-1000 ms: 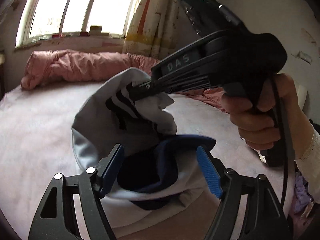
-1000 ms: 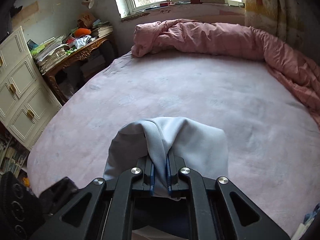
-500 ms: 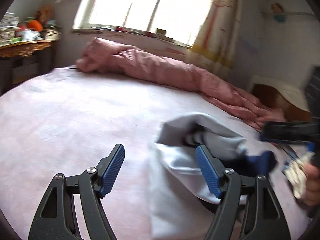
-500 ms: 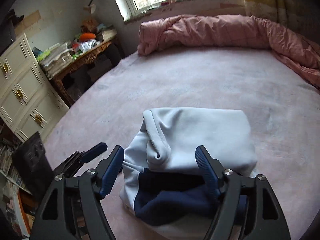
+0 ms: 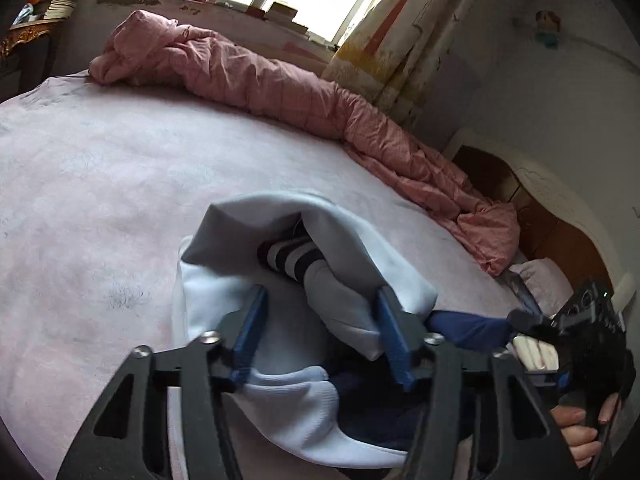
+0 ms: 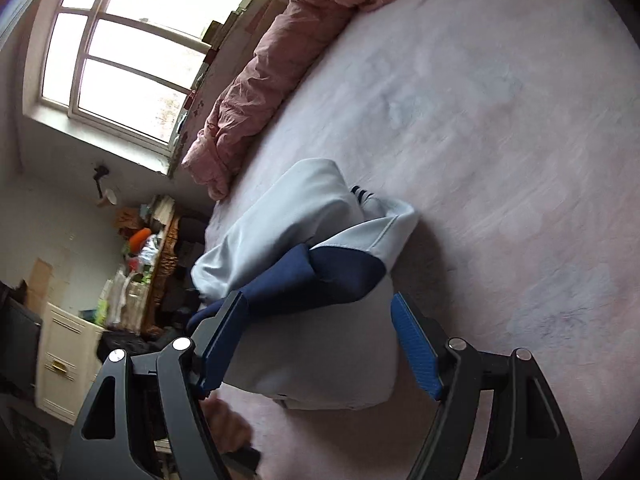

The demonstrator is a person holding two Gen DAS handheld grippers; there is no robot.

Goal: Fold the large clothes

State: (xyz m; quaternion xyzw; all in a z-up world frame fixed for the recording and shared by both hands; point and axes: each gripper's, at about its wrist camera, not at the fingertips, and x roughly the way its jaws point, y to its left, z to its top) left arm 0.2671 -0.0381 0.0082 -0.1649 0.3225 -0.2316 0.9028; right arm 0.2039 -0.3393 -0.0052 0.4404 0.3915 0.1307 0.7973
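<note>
A folded light grey sweatshirt (image 5: 344, 236) with navy panels and a black-and-white striped cuff (image 5: 292, 256) lies bundled on the pink bed sheet (image 5: 100, 184). My left gripper (image 5: 320, 294) reaches into the bundle from the near side. Its jaws are closing with the cuffed sleeve between them, and the blue pads still stand apart. In the right wrist view the same sweatshirt (image 6: 288, 208) lies just ahead of my right gripper (image 6: 318, 298). That gripper is open and rolled over, with a navy fold (image 6: 312, 280) beside its left finger.
A crumpled pink duvet (image 5: 280, 76) runs along the far side of the bed under the window (image 6: 120, 40). A wooden headboard (image 5: 560, 224) and a pillow (image 5: 540, 280) are at the right. Left of the bed stand a cluttered desk (image 6: 160, 248) and a white cabinet (image 6: 68, 360).
My right gripper has let go of the grey fold, opened, rolled and sunk beside the bundle. The sweatshirt now rests on the bed. My left gripper has moved onto it and its jaws have narrowed.
</note>
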